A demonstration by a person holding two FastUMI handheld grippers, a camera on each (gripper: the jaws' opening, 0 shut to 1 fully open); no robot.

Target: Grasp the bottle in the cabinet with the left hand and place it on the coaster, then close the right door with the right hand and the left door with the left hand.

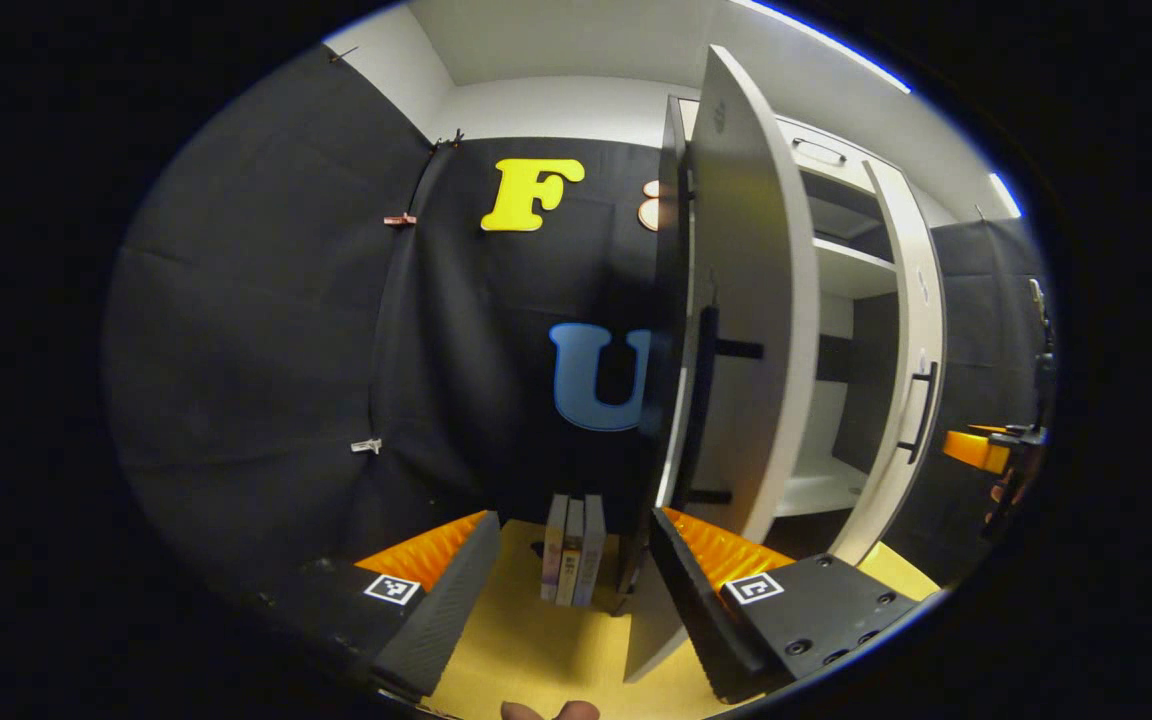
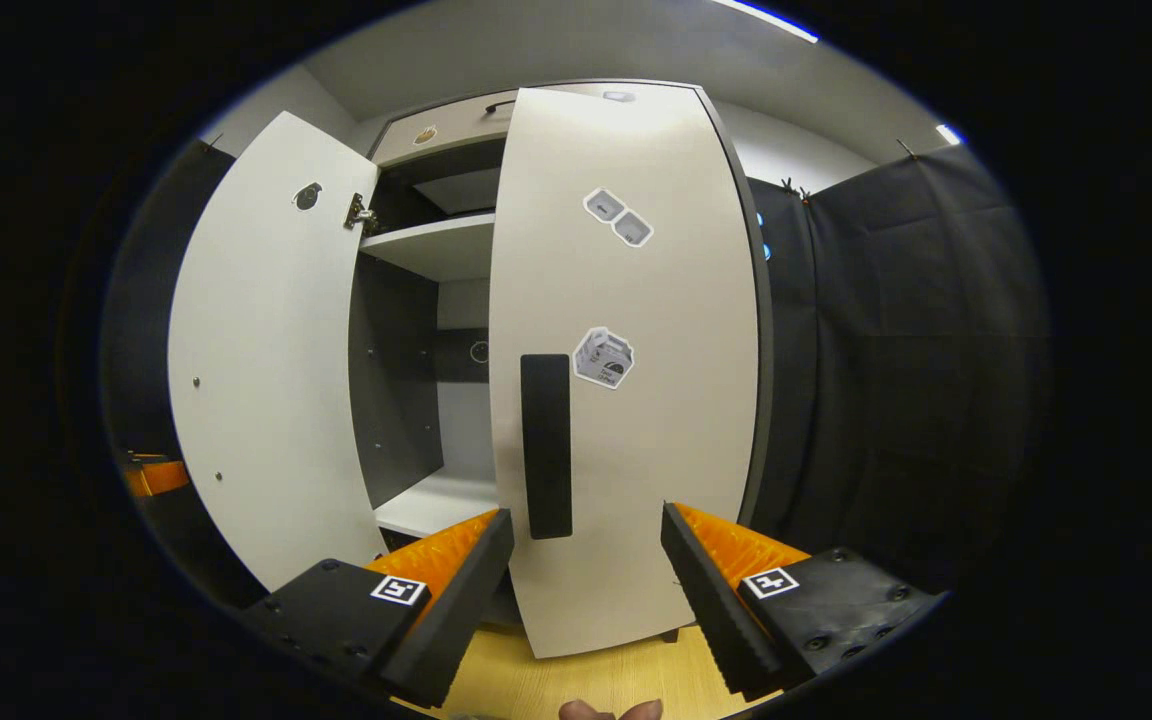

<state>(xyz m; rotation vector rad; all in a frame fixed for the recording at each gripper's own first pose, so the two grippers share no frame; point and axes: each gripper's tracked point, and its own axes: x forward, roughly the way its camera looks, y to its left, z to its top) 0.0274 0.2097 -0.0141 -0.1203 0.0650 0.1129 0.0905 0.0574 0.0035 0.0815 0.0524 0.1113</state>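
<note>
In the left gripper view my left gripper is open, its fingers spread wide. The cabinet's left door stands open right ahead, seen almost edge-on, with its black handle facing me. The door's lower corner reaches down beside my right-hand finger. Beyond it the right door stands ajar. In the right gripper view my right gripper is open just in front of the right door, below its black handle. The left door swings wide open on the left.
Between the doors the cabinet's white shelf and floor show. Three books stand upright on the yellow table ahead of my left gripper. The other gripper hangs at the far right of the left gripper view.
</note>
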